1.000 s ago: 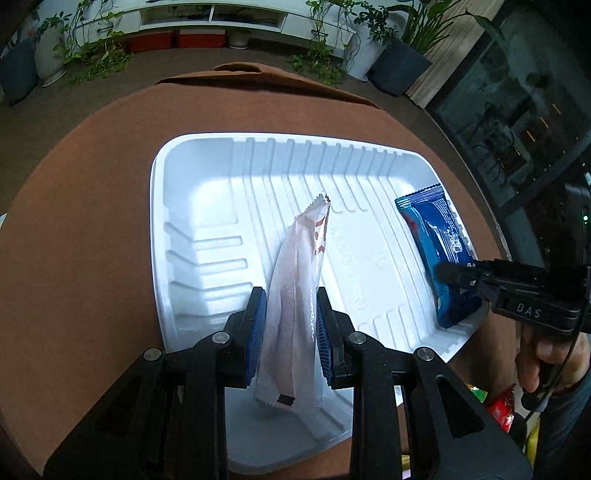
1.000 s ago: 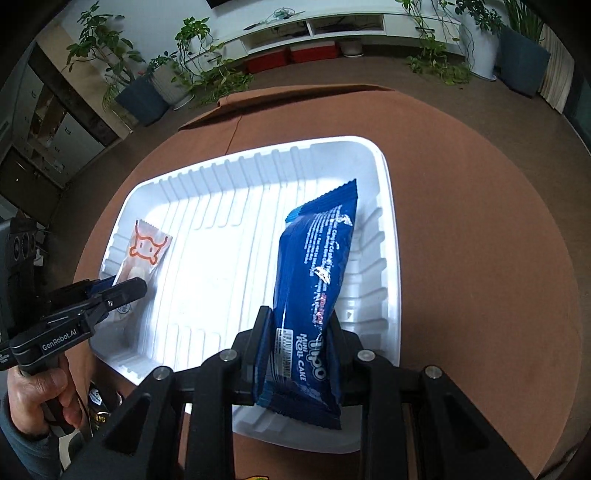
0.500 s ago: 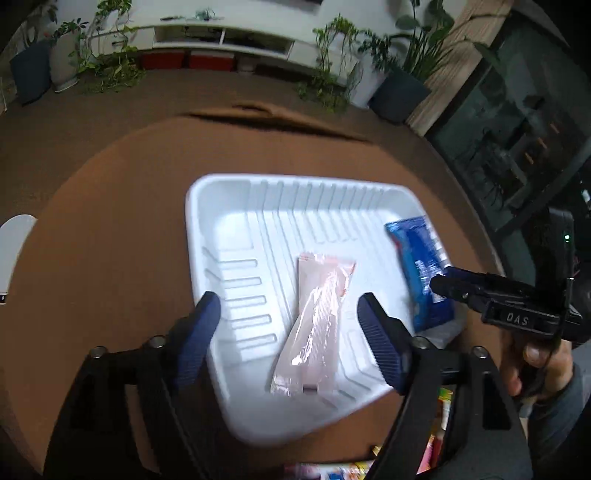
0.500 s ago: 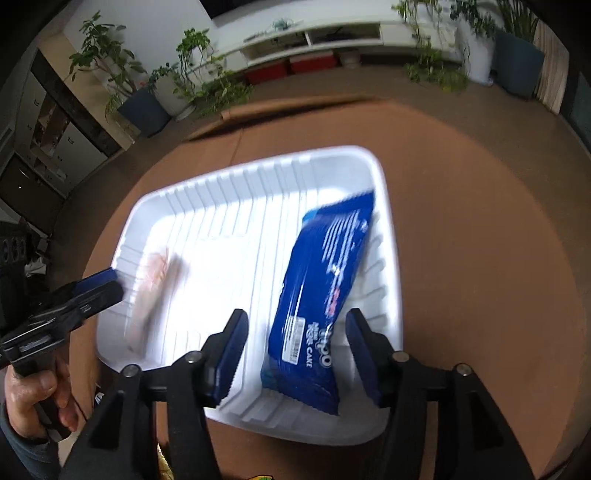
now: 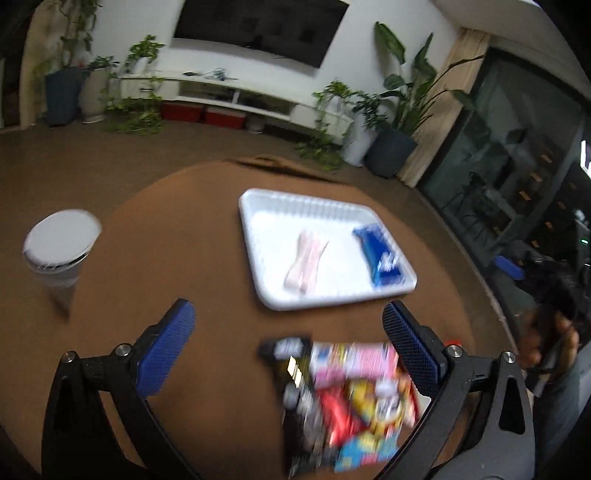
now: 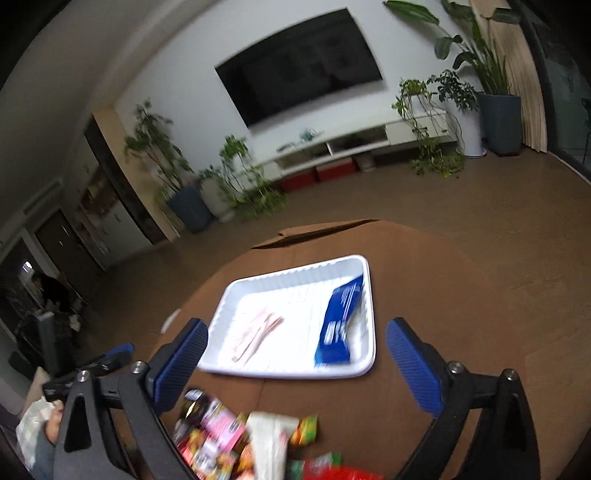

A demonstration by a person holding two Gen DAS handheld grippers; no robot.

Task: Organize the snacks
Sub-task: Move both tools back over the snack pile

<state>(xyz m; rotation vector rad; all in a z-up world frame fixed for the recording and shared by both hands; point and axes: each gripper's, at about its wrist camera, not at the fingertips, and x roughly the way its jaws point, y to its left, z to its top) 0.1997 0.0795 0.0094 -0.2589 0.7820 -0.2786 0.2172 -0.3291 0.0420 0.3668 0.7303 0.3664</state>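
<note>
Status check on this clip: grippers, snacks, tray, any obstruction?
Left gripper open, right gripper open, both empty. Pink packet and blue packet lie in white tray. Snack pile waits. Nothing obstructing.

Your left wrist camera rides on the left hand-held gripper (image 5: 288, 325) and looks forward and down over the round brown desk (image 5: 177, 236), raised well above it, with the white ribbed plastic tray (image 5: 258, 236) ahead and slightly right of centre. Your right wrist camera rides on the right hand-held gripper (image 6: 295, 349), also raised, and sees the same tray (image 6: 364, 363) ahead near centre. Both views face the white wall with the black wall-mounted television (image 5: 258, 26) (image 6: 299, 66). Both share the tray, the blurred pile of colourful snack packets (image 5: 347, 398) (image 6: 251, 446) at the near edge, and the far desk rim.
</note>
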